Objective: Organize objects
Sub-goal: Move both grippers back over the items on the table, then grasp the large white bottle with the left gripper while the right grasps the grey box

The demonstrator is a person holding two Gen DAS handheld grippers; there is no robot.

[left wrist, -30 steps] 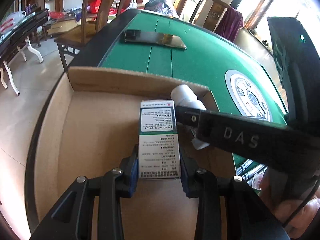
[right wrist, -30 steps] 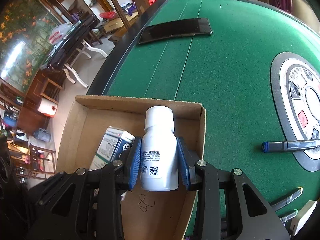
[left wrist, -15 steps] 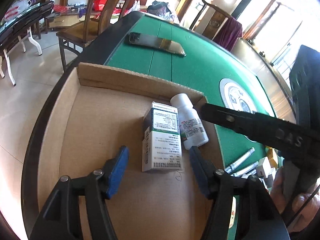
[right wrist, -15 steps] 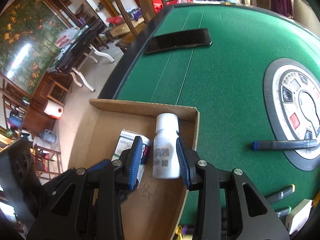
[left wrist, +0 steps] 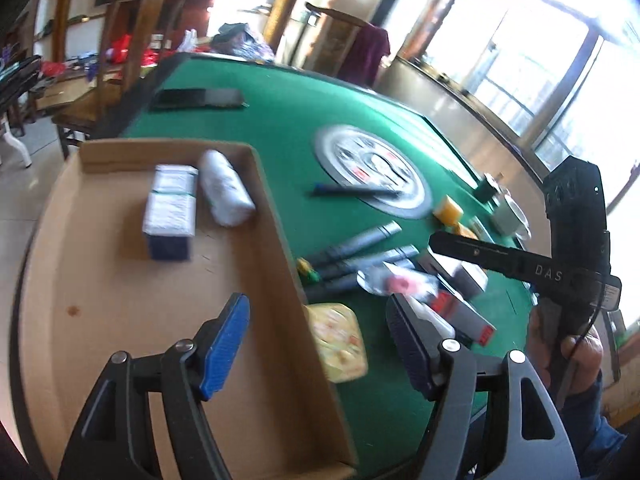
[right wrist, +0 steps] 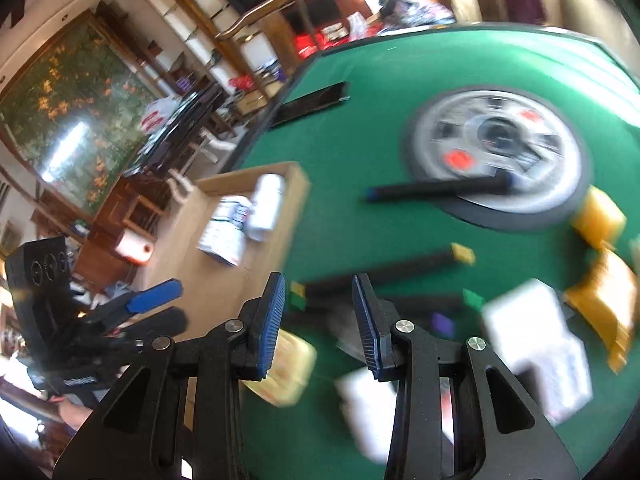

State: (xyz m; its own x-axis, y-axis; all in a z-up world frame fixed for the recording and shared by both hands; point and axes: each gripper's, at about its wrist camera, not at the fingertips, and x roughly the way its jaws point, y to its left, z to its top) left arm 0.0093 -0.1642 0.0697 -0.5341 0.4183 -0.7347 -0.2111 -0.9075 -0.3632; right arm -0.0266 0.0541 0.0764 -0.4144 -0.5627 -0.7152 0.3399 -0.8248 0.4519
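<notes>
Both tongs empty: left gripper (left wrist: 318,344) just opened wide, right gripper (right wrist: 319,322) narrowly parted. Medicine box (left wrist: 170,210) and white bottle (left wrist: 226,188) lie side by side in my cardboard box (left wrist: 272,248), apparently sorted together.

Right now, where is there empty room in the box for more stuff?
The brown cardboard box is bare along its near half, below the white medicine carton and white plastic bottle lying at its far end. The green felt table right of the box is crowded with markers and packets.
</notes>
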